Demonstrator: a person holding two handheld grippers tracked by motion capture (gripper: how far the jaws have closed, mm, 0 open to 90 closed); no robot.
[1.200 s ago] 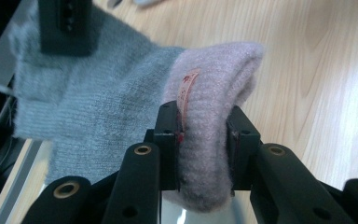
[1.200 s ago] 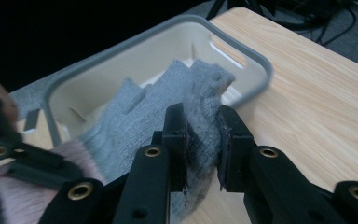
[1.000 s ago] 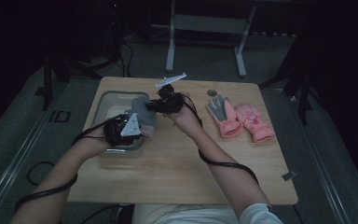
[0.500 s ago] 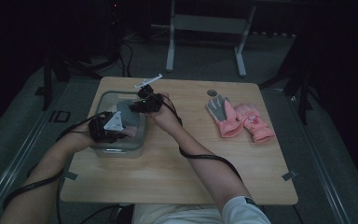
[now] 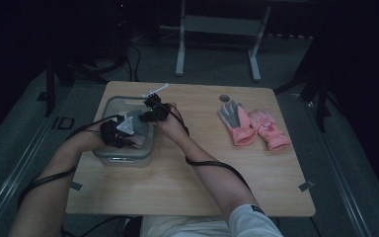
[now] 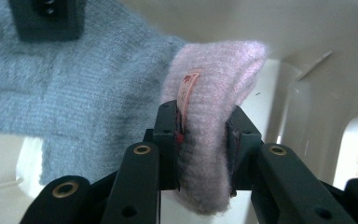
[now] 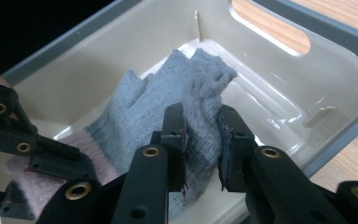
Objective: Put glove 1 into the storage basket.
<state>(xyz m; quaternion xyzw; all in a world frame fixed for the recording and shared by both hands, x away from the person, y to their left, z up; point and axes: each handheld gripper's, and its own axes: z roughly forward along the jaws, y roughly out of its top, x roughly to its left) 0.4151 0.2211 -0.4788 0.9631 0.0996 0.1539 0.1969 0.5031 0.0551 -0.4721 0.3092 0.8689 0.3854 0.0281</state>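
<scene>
The grey-blue knitted glove with a pink woolly cuff (image 6: pixel 98 93) hangs inside the grey-rimmed cream plastic bin (image 7: pixel 307 60) at the wooden table's (image 5: pixel 192 187) left side. The left gripper (image 6: pixel 203 140) clamps the pink cuff between its pads; the right gripper (image 7: pixel 203 140) pinches the glove's grey finger end, low over the bin's floor.
</scene>
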